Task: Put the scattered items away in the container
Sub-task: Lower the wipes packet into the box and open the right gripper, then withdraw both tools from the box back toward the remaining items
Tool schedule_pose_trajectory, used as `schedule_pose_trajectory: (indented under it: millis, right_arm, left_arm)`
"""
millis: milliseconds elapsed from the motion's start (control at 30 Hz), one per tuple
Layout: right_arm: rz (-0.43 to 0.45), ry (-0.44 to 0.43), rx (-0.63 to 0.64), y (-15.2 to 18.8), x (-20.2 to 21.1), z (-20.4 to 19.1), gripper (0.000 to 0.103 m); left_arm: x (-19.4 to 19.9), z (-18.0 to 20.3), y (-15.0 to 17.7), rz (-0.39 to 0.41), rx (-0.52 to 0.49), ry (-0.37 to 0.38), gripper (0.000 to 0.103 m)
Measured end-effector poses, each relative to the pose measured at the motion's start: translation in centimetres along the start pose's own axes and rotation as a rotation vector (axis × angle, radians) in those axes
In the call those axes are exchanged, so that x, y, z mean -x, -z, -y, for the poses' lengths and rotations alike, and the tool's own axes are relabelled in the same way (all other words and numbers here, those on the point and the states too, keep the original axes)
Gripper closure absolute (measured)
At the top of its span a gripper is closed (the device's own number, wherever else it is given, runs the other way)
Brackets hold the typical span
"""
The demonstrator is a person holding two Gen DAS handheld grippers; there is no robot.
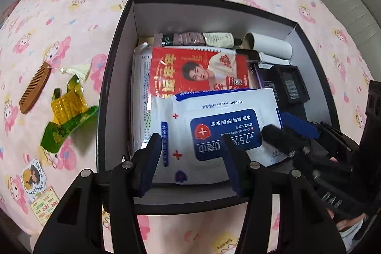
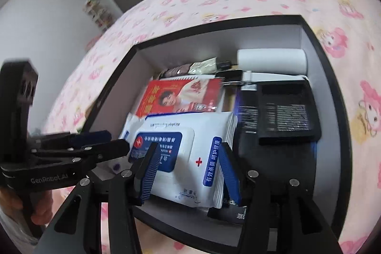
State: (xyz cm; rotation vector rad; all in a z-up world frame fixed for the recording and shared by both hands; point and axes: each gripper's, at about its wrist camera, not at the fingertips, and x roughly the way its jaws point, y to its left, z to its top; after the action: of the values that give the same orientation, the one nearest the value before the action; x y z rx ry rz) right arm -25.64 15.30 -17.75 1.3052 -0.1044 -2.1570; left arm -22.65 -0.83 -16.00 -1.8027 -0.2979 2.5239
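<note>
Wipes pack point(image 1: 214, 125) atop full box point(image 1: 114, 77), comb point(image 1: 35, 88) outside.

A black rectangular cardboard box point(image 1: 114, 68) with pale inner walls sits open on the bedding, a white-and-blue alcohol wipes pack point(image 1: 214, 127) lying flat on top of its contents (label upside down). Beside the box lie a brown wooden comb point(image 1: 34, 89) and a green-yellow plastic wrapper point(image 1: 66, 111).

Even, soft indoor light, no hard shadows. Heavy fisheye warp, dark vignette corners. Right wrist view motion-blurred; left wrist view sharp.
</note>
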Motion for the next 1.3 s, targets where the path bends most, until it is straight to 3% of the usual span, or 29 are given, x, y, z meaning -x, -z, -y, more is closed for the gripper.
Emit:
schedule_pose_trajectory:
  millis: [133, 267, 433, 533, 733, 833, 967, 1033, 1133, 1300]
  right_arm:
    - [-0.041, -0.02, -0.002, 0.1, -0.7, -0.5, 0.055]
    - [-0.086, -0.15, 0.004, 0.4, -0.6, -1.1, 0.055]
    - [-0.032, 0.07, 0.034, 0.5, 0.6, -1.5, 0.055]
    - [-0.009, 0.116, 0.077, 0.6, 1.3, -2.2, 0.055]
    - [-0.056, 0.141, 0.066, 0.9, -0.1, -2.1, 0.055]
    - [-0.054, 0.147, 0.066, 0.9, 0.1, -2.0, 0.055]
    - [-0.037, 0.151, 0.047, 1.2, 0.7, -1.8, 0.055]
    - [-0.013, 0.165, 0.031, 1.7, 1.4, -1.8, 0.055]
    - [0.054, 0.228, 0.021, 2.6, 3.0, -2.1, 0.055]
    - [0.162, 0.229, 0.027, 3.9, 6.6, -4.9, 0.055]
  left_arm:
    - [0.1, -0.1, 0.1, -0.001, 0.008, 0.003, 0.051]
    - [0.2, -0.1, 0.3, -0.003, 0.004, -0.006, 0.051]
    - [0.0, 0.1, 0.4, 0.008, -0.02, 0.004, 0.048]
    - [-0.3, 0.6, 0.1, 0.018, -0.043, -0.004, 0.044]
    - [-1.3, 0.9, -0.3, -0.001, -0.043, -0.094, 0.046]
    - [-1.2, 1.0, -0.1, 0.017, -0.054, -0.103, 0.045]
    - [-0.4, 1.0, 0.7, 0.057, -0.053, -0.077, 0.045]
    - [0.6, 0.9, 1.7, 0.087, -0.029, -0.01, 0.046]
    - [2.6, 1.1, 3.6, 0.16, -0.026, 0.024, 0.046]
    - [6.5, 1.8, 6.6, 0.266, -0.048, 0.052, 0.048]
